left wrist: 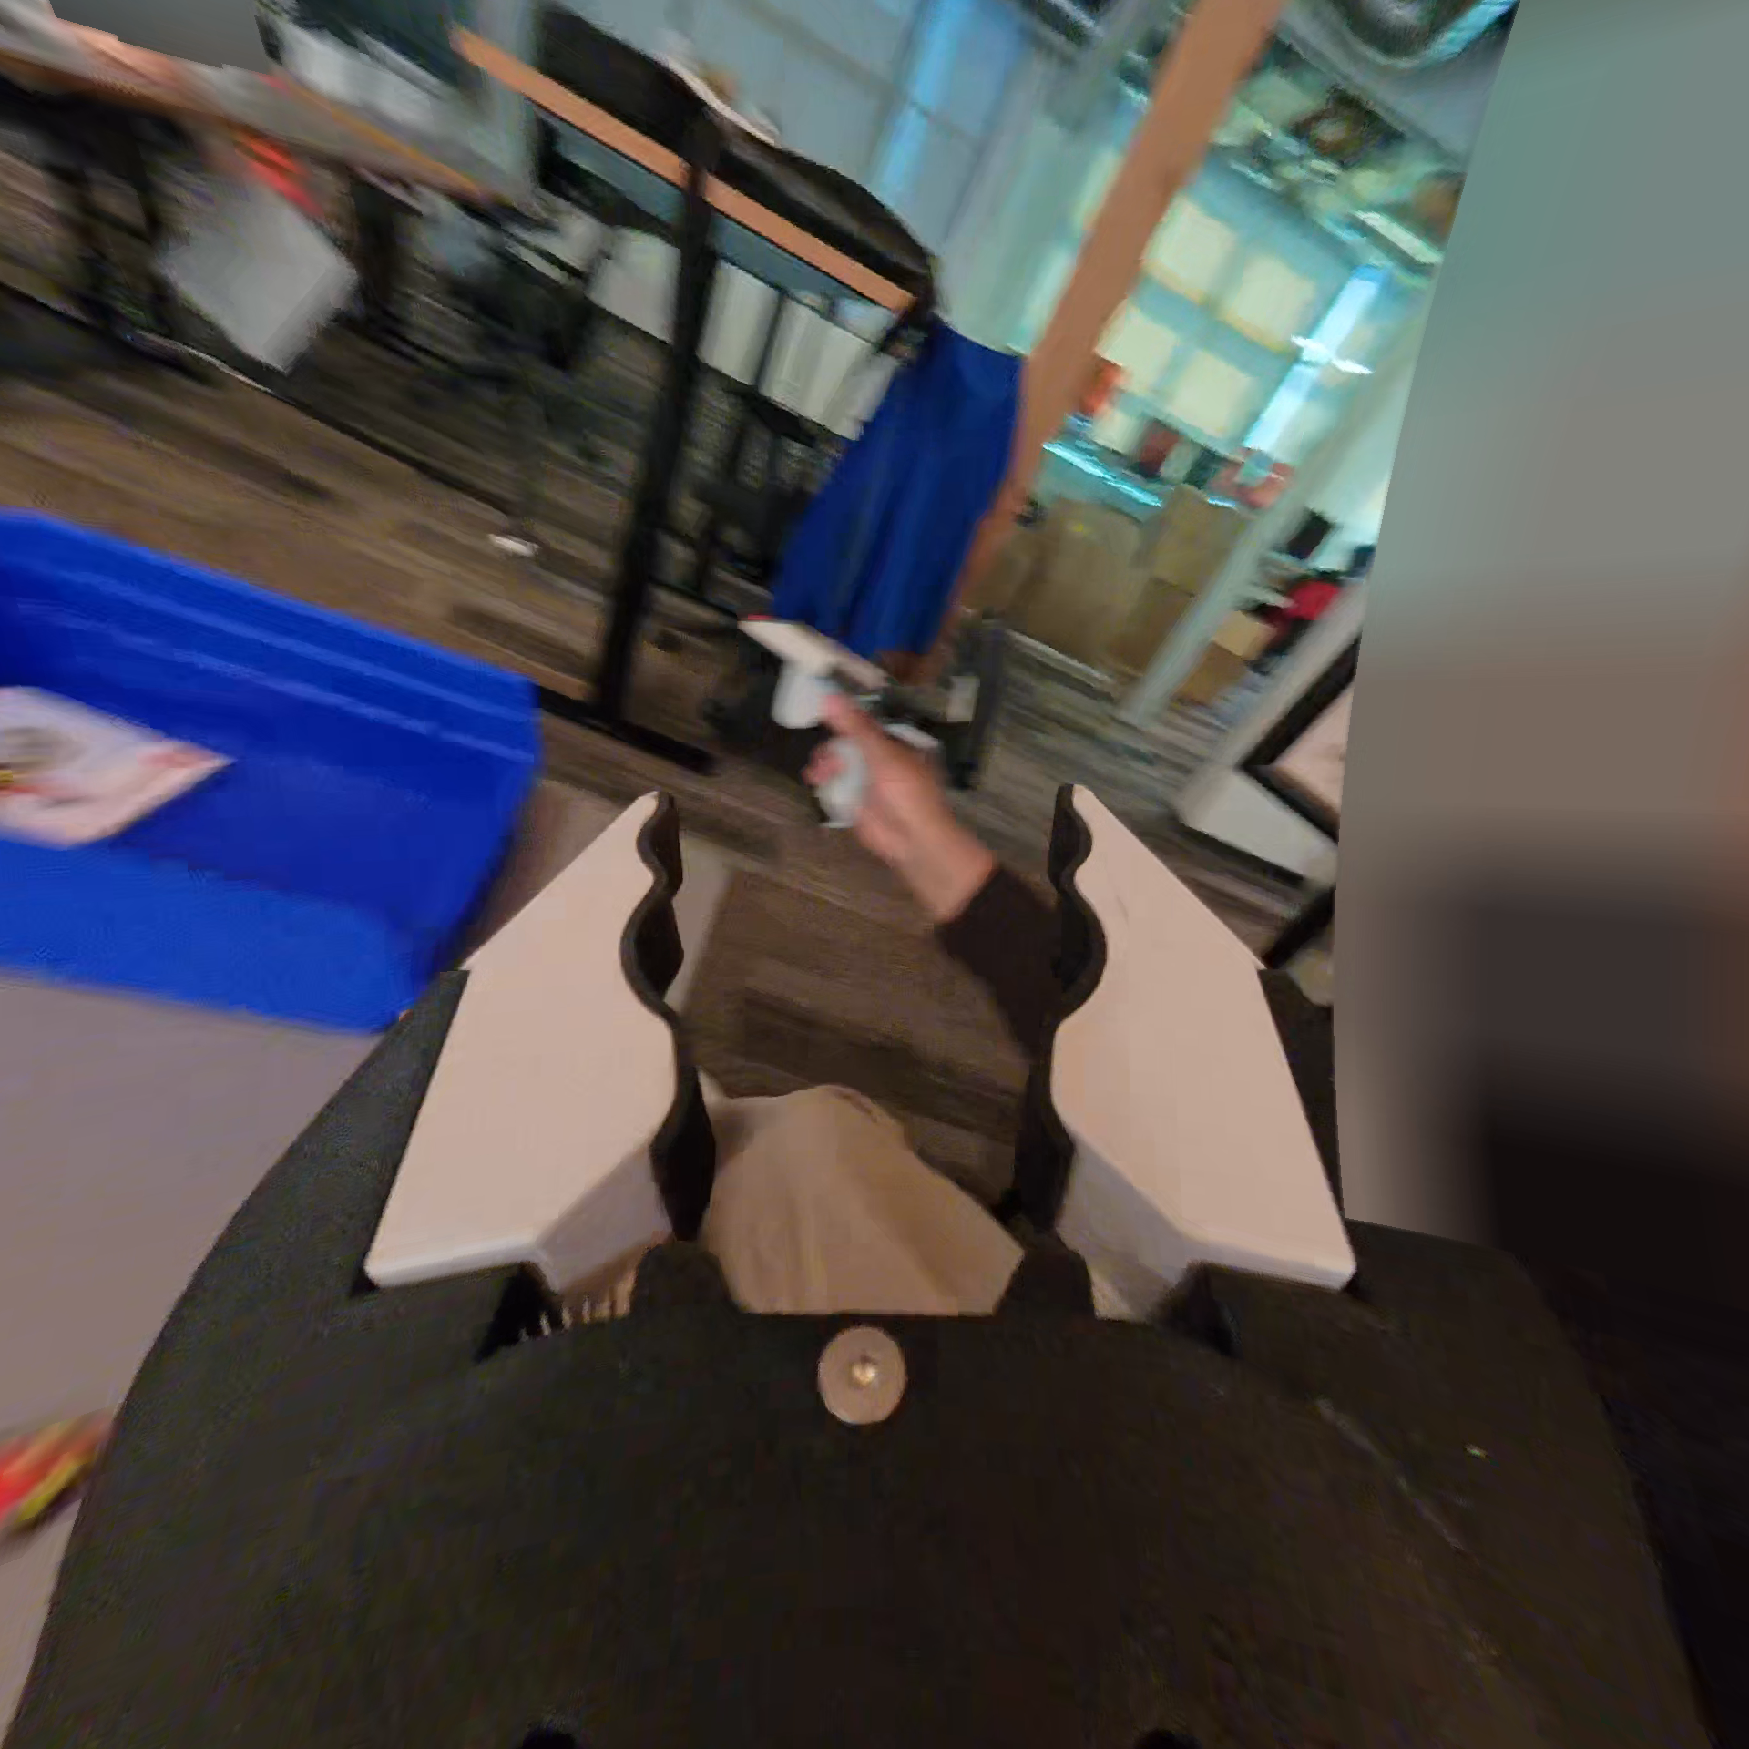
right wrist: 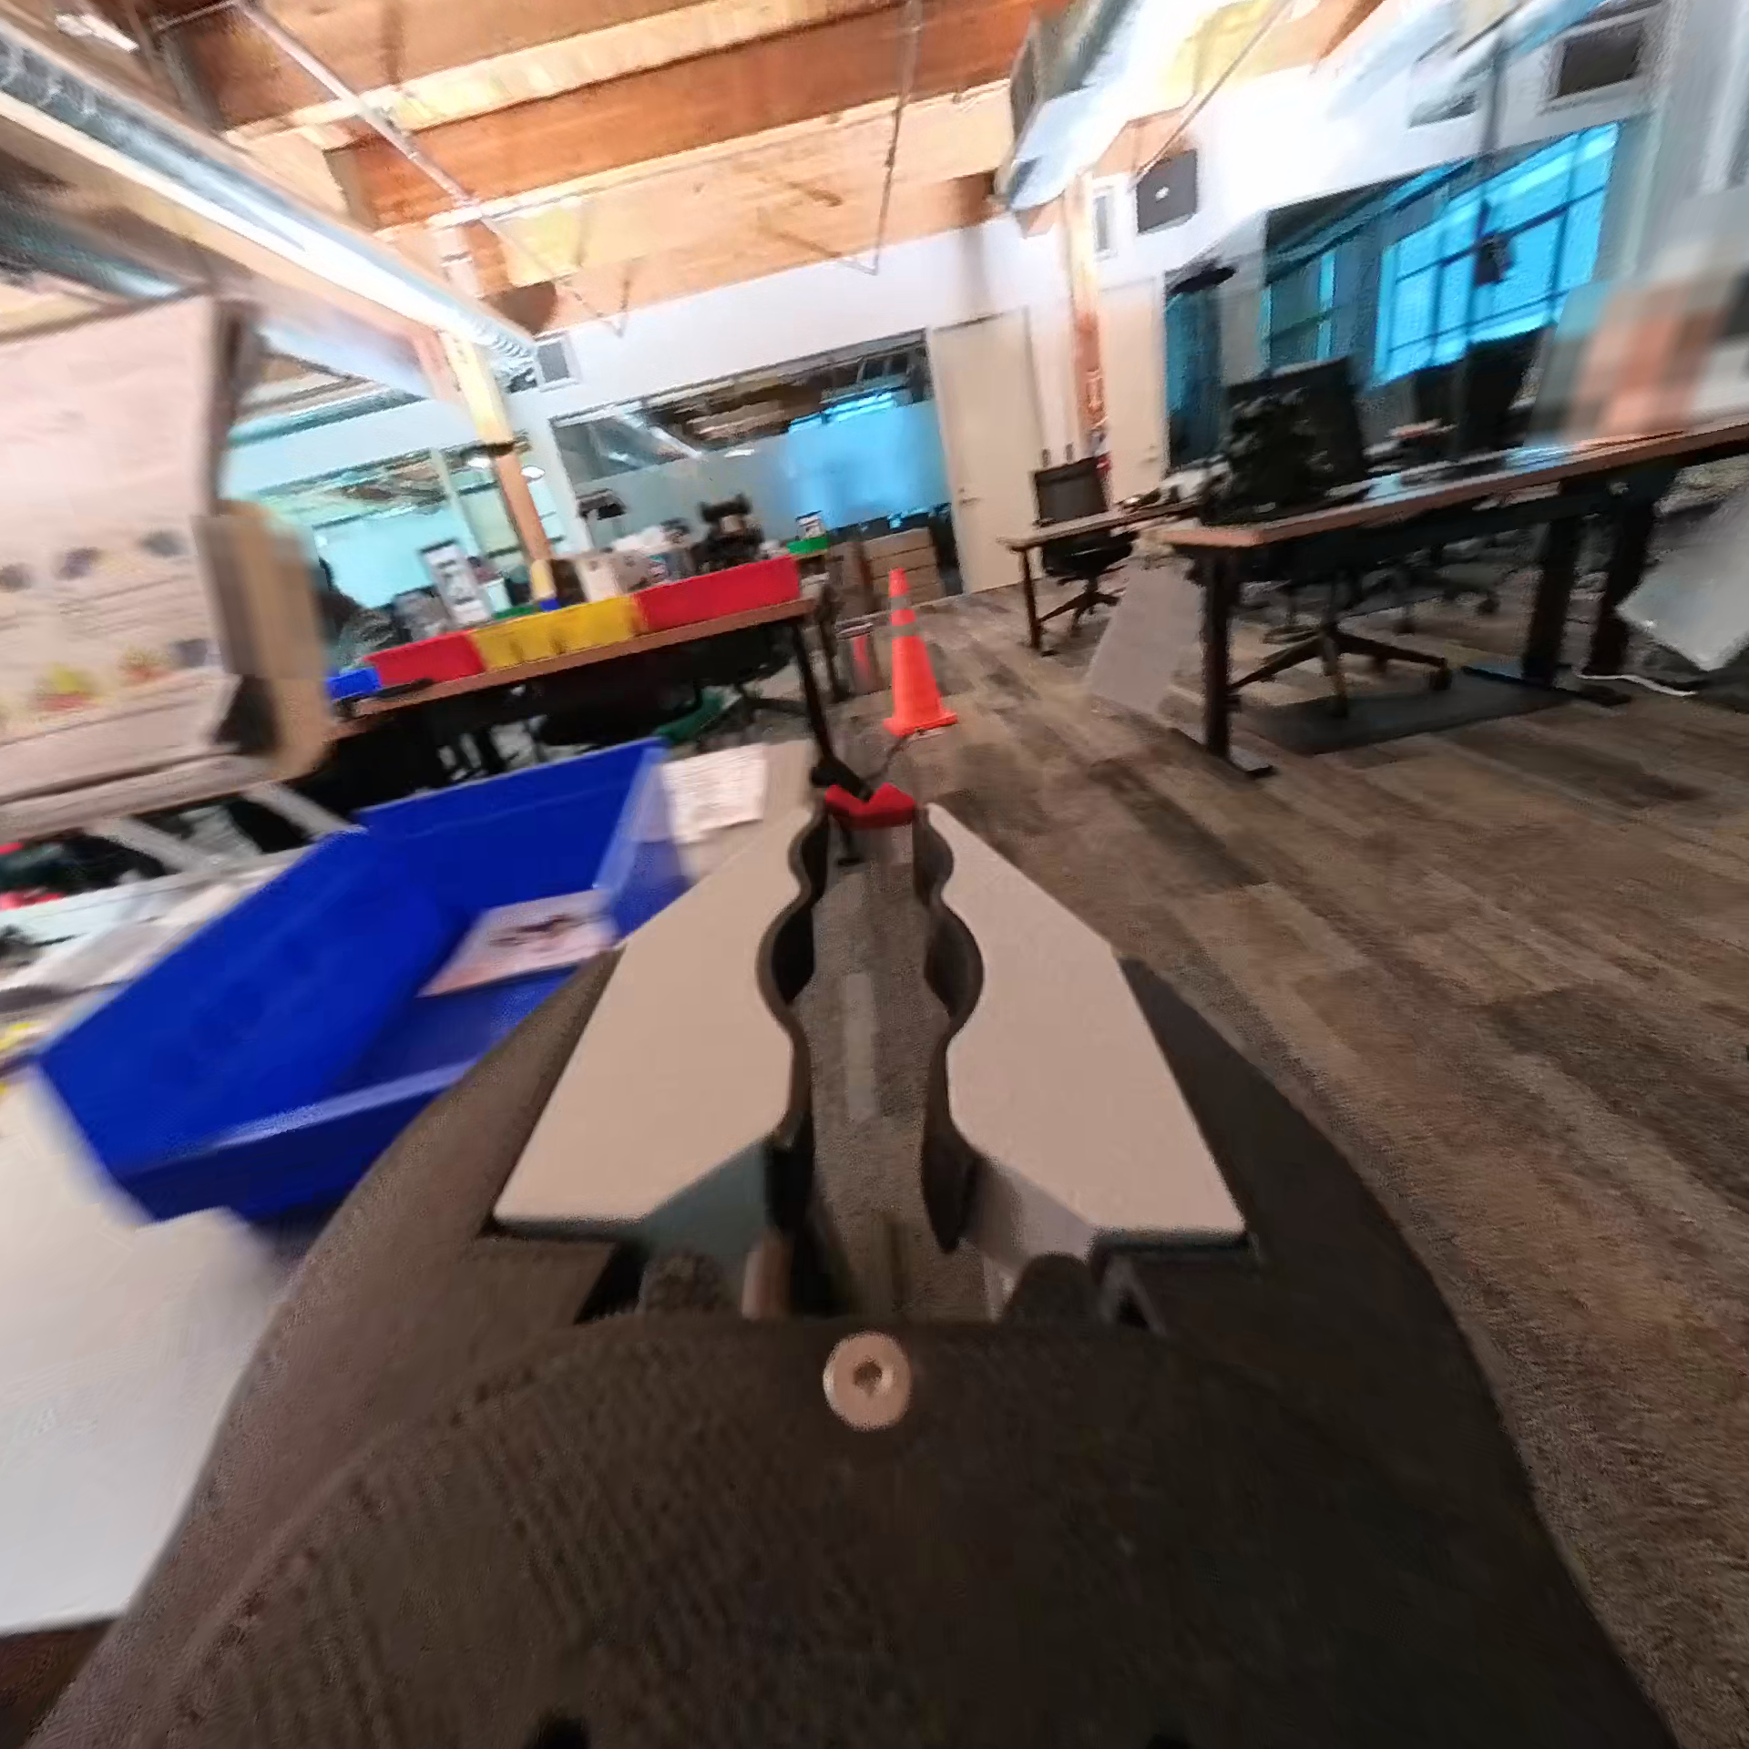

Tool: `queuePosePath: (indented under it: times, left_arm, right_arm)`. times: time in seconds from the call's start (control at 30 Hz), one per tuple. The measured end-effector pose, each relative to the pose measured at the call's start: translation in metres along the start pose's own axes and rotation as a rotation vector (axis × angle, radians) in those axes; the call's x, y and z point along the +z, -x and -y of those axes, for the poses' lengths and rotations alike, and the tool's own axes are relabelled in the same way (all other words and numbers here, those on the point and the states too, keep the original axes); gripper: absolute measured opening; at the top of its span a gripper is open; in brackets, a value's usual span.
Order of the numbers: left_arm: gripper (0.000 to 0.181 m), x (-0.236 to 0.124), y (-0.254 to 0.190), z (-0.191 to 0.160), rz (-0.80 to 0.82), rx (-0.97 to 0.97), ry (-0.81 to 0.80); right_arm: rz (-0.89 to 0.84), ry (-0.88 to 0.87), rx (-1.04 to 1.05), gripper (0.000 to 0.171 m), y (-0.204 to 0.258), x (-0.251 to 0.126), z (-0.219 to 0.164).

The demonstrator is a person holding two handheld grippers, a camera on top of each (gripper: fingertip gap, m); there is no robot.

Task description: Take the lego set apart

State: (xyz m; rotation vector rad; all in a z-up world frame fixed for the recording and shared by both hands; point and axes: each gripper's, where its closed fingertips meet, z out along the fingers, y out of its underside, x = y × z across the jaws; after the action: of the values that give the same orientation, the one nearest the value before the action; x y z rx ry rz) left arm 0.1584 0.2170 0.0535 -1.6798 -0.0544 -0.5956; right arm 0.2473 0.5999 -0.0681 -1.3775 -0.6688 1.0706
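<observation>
The left gripper [left wrist: 863,804] is hanging in the air with its jaws standing wide and nothing between them, while the right gripper [right wrist: 873,823] is holding its jaws narrow, and they are apparently pinching a small red piece [right wrist: 869,804] at their very tips, most likely a brick pulled off the lego set. In the left wrist view a person's hand [left wrist: 909,804] is showing beyond the open jaws, gripping the other tool's pale handle over the floor. A blue bin [right wrist: 284,1117] is sitting on the grey surface [right wrist: 95,1372] just to the left of both tools, and a printed booklet [right wrist: 530,937] is lying on its bottom; no loose bricks are showing inside it. A white sheet of paper [right wrist: 715,795] is lying on the surface past the bin's far end. The main body of the set is not appearing clearly anywhere: a red and yellow blur [left wrist: 43,1467] is peeking in at the lower left edge of the left wrist view, and it cannot be told whether that is the model. Judging from this, the dismantling is looking under way rather than finished, with one piece seemingly freed and waiting to be put down, and how much is left cannot be told. Farther off, an orange traffic cone [right wrist: 910,662] is standing on the floor. The print on the booklet and sheet is smearing with motion and is not readable, and no brand marks are showing
</observation>
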Motion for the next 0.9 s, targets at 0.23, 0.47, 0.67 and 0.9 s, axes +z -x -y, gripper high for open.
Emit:
queuePosePath:
  times: [0.23, 0.47, 0.67, 0.9]
  left_arm:
    - [0.076, -0.189, 0.1, -0.127, 0.774, 0.327, 0.401]
    - [0.048, -0.224, 0.09, -0.2, 0.776, 0.142, 0.248]
    - [0.046, -0.243, 0.054, -0.216, 0.577, -0.069, 0.051]
    - [0.04, -0.271, 0.132, -0.162, 0.78, 0.043, -0.165]
  right_arm:
    - [0.444, 0.223, 0.026, 0.016, 0.29, -0.072, -0.021]
    - [0.69, 0.392, 0.023, 0.017, 0.448, -0.12, -0.115]
    - [0.867, 0.387, -0.081, 0.017, 0.49, -0.096, -0.143]
    - [1.039, 0.375, 0.249, 0.016, 0.513, -0.043, -0.145]
